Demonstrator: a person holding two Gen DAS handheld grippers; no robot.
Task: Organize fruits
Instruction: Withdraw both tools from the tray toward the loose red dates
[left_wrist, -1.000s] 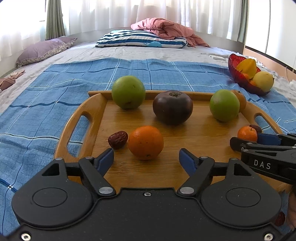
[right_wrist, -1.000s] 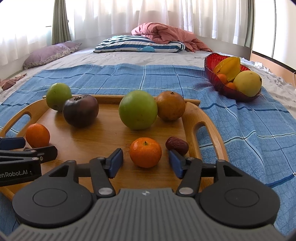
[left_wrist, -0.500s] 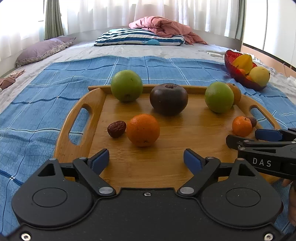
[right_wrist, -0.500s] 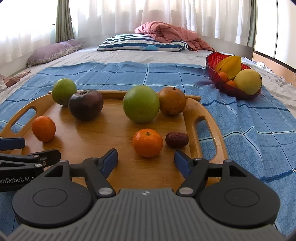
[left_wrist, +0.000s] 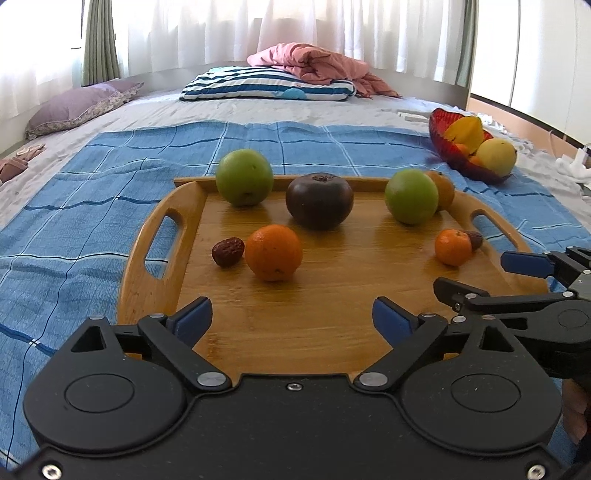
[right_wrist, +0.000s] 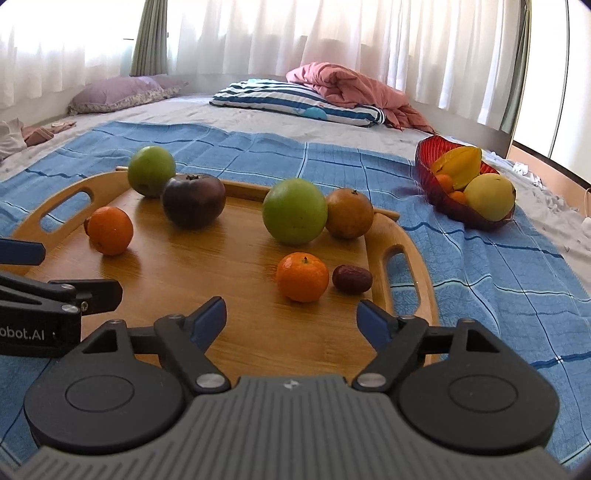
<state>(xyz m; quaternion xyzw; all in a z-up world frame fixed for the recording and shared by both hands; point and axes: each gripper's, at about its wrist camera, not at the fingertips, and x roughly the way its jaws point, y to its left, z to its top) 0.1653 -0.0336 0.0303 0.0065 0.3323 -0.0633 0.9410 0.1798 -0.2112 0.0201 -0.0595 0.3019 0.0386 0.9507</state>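
Observation:
A wooden tray (left_wrist: 159, 258) (right_wrist: 424, 295) on a blue cloth holds fruit: two green apples (left_wrist: 244, 177) (right_wrist: 294, 211), a dark purple fruit (left_wrist: 319, 200) (right_wrist: 193, 200), an orange (left_wrist: 273, 252) (right_wrist: 110, 230), a tangerine (left_wrist: 453, 247) (right_wrist: 302, 277), two red dates (left_wrist: 228, 252) (right_wrist: 352, 279) and a brown-orange fruit (right_wrist: 349, 218). My left gripper (left_wrist: 291, 319) is open and empty over the tray's near edge, the orange ahead of it. My right gripper (right_wrist: 291, 319) is open and empty, the tangerine just ahead of it.
A red bowl (left_wrist: 441, 142) (right_wrist: 428, 177) with a star fruit, a yellow fruit and small oranges stands on the bed, right of the tray. Pillows (left_wrist: 266, 84) and a pink blanket (right_wrist: 343, 83) lie at the far end. Each gripper shows at the edge of the other's view.
Both grippers have drawn back and risen from the tray; the fruits look smaller and farther. Both stay open. No fruit has moved.

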